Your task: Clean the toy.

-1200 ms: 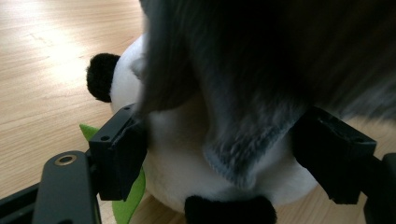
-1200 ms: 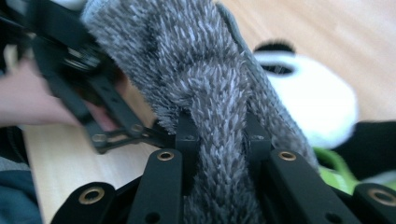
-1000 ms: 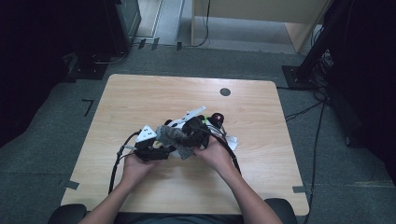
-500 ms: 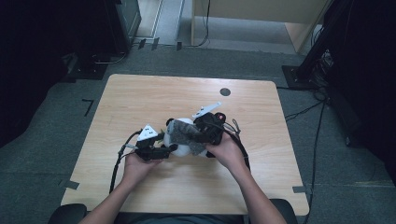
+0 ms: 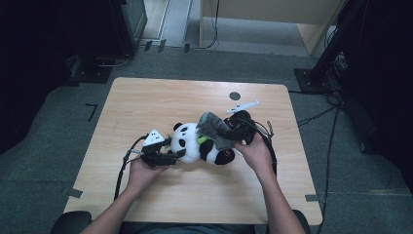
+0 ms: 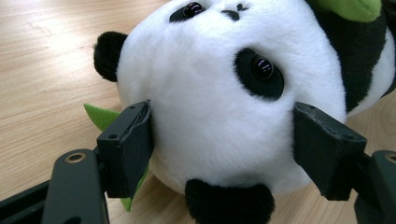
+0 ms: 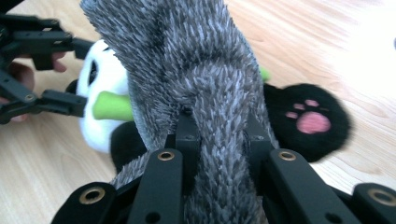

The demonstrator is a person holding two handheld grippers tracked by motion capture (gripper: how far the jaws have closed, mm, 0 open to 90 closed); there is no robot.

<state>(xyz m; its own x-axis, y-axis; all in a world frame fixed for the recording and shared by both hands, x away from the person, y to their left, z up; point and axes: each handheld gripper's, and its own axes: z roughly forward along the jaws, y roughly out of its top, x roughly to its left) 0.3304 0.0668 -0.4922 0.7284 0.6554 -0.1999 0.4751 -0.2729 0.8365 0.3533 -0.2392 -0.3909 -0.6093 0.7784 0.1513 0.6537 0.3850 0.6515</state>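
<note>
Grey fuzzy cloth (image 7: 196,74) is pinched tight in my right gripper (image 7: 219,135), while my left gripper (image 6: 224,149) clamps the plush panda (image 6: 219,102) by its head.

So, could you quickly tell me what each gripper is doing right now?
Left gripper: closed around the plush panda's head.
Right gripper: shut on the grey furry cloth.
</note>
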